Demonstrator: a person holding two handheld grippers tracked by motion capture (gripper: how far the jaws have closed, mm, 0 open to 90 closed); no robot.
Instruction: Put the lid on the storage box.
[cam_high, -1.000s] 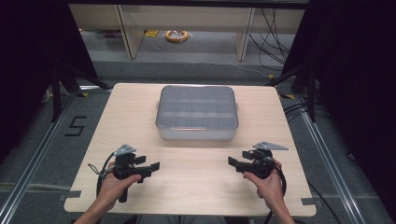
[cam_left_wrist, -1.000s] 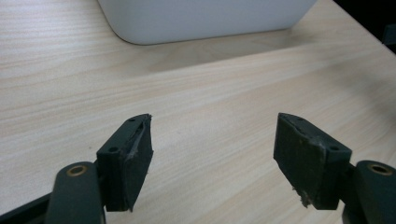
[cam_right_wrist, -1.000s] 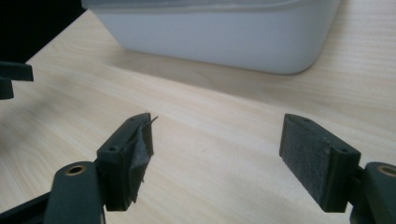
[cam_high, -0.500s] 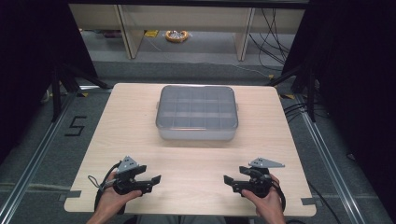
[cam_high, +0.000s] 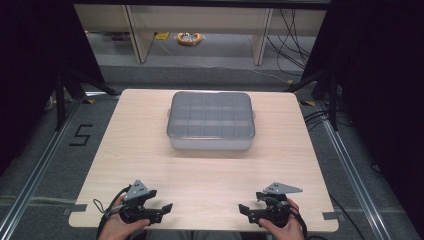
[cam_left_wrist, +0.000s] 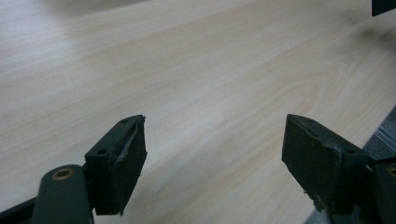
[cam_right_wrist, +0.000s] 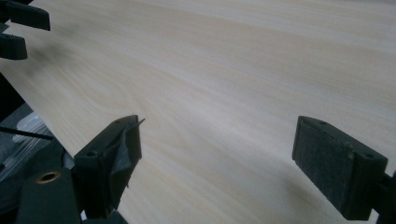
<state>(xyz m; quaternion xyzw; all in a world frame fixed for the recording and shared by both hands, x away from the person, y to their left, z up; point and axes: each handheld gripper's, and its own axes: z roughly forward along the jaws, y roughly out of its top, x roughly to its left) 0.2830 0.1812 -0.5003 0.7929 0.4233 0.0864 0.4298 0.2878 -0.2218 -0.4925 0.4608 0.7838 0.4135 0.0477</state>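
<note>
A grey translucent box (cam_high: 211, 120) with a shut lid and several compartments sits at the middle rear of the light wooden table (cam_high: 145, 150). My left gripper (cam_high: 162, 210) is held near the front edge at the left, open, jaws pointing right, nothing between them. My right gripper (cam_high: 245, 210) mirrors it at the front right, open and empty, jaws pointing left. In the left gripper view the left gripper (cam_left_wrist: 215, 140) hovers over bare wood. The right gripper (cam_right_wrist: 217, 135) shows the same in the right gripper view, with the left gripper's fingers (cam_right_wrist: 18, 28) far off at the upper left.
Bare wood lies between the grippers and the box. The table's front edge (cam_high: 200, 230) runs just under both hands. Floor rails (cam_high: 45, 160) flank the table, cables (cam_high: 295, 35) lie behind it, and shelf legs (cam_high: 135, 35) stand at the back.
Both hands have drawn back toward the table's front edge, keeping their jaws open and facing each other. The box has stayed still.
</note>
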